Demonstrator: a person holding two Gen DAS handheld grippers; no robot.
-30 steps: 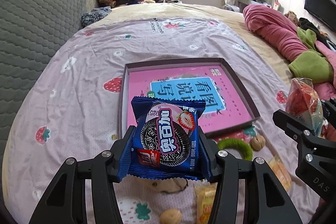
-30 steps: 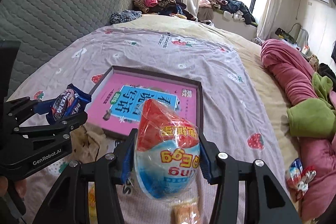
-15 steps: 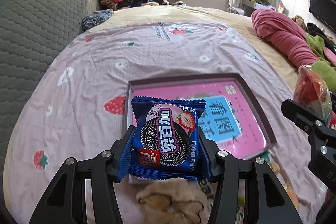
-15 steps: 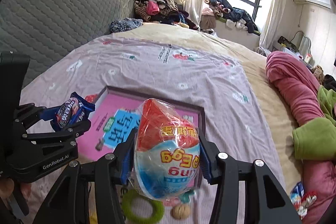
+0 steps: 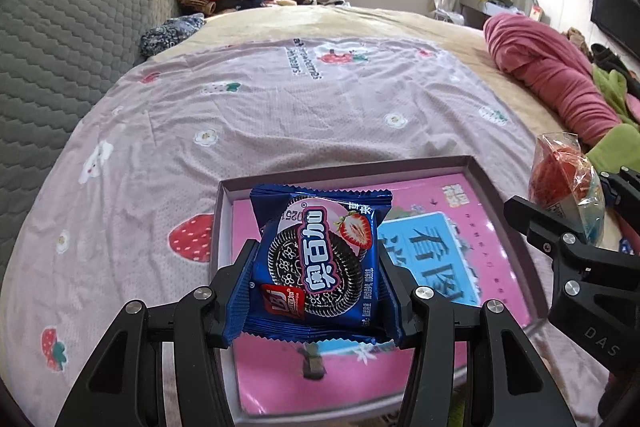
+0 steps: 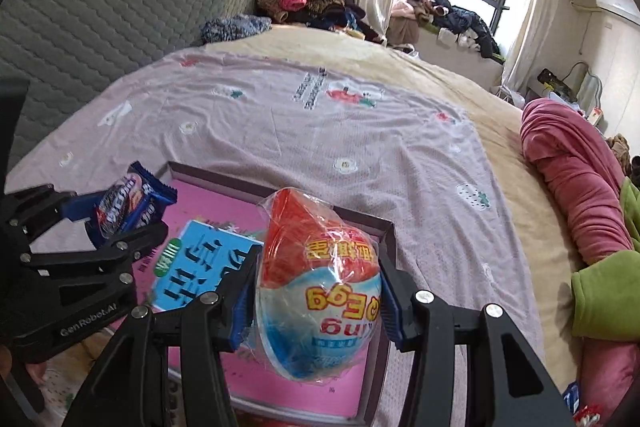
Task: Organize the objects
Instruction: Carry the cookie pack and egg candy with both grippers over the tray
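Left gripper point(image 5: 316, 267): clamped on a blue cookie packet point(image 5: 320, 259), both pads pressing its crimped side edges, the packet held upright above the left half of the tray point(image 5: 280, 183)
Right gripper point(image 6: 316, 291): clamped on a wrapped toy egg point(image 6: 316, 283), pads squeezing its widest part, poised above the tray's right side near the far right corner
Step in hand: both items appear to be on their way into the shallow tray lying on the strawberry-print bedsheet point(image 5: 280, 107); neither is set down yet
Doing it well: lower each load until it nearly meets the pink tray floor before the pads part, keep the 2 grippers apart so they do not knock each other, and lay the packet flat, not on edge; the egg looks likely to roll, so setting it against the rim would steady it
Cookie packet: glossy blue wrapper with a dark sandwich cookie and a strawberry half printed on it, sawtooth seams top and bottom, slightly bowed by the grip
Toy egg: red upper half, white and blue lower half with yellow lettering, loose in crinkled clear film
Tray: dark raised rim, pink printed floor with a blue panel, nothing else seen inside it
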